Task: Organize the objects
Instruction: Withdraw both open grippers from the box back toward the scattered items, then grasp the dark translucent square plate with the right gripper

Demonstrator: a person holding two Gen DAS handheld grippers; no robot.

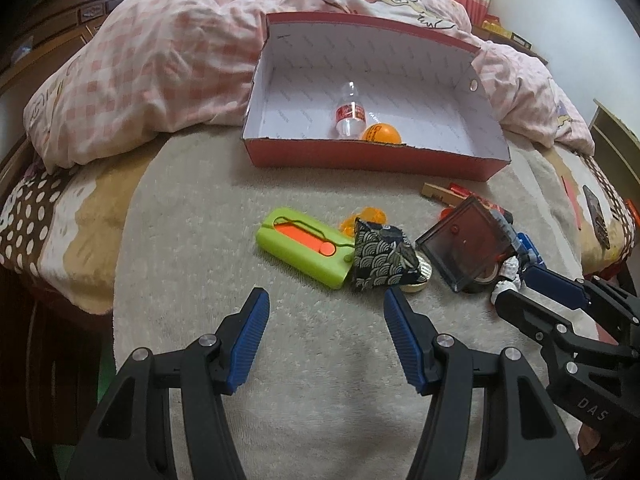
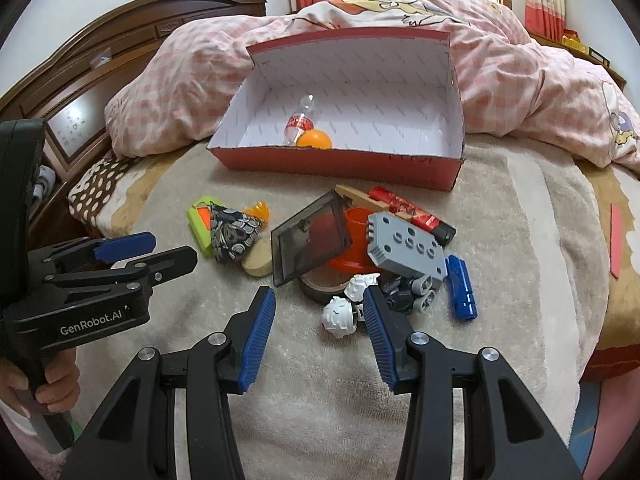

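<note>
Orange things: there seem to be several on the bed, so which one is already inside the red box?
The orange ball, lying by the clear plastic bottle against the red box's front wall. The orange cup sits outside in the pile.

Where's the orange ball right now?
The orange ball lies inside the red box, against its near wall, touching the clear bottle.

Both wrist views look steeply down along their own fingers at the bed (image 1: 280, 360) — close over the toys, toward the box (image 1: 372, 160) and window. They share the box (image 2: 340, 164) and the clutter — each catches the other's gripper at its edge.
</note>
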